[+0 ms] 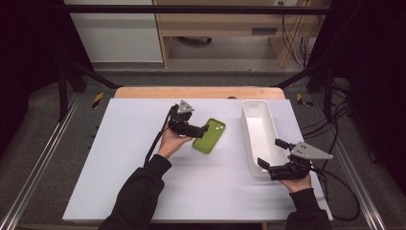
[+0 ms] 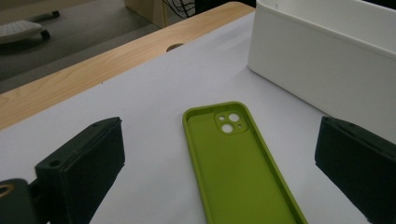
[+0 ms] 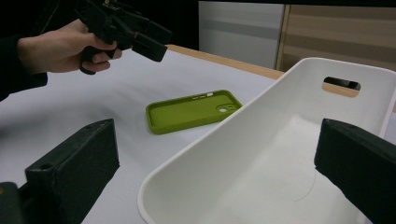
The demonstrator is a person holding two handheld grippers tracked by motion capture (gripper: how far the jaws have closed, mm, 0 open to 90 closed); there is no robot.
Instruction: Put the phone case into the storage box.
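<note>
both jaws of the left gripper (image 2: 219, 172) are seen wide apart, nothing held, poised just over the green phone case (image 2: 238, 161). case lies flat, open side up, on the white mat (image 1: 124, 158), beside the white bin (image 1: 261, 136). judged light, soft, bendy; best pinched across the long side walls. right gripper (image 1: 274, 158) is spread at the bin's near end, empty.

A green phone case (image 2: 240, 163) lies open-side up on the white mat (image 2: 154, 107), beside a white bin (image 2: 322, 70).
</note>
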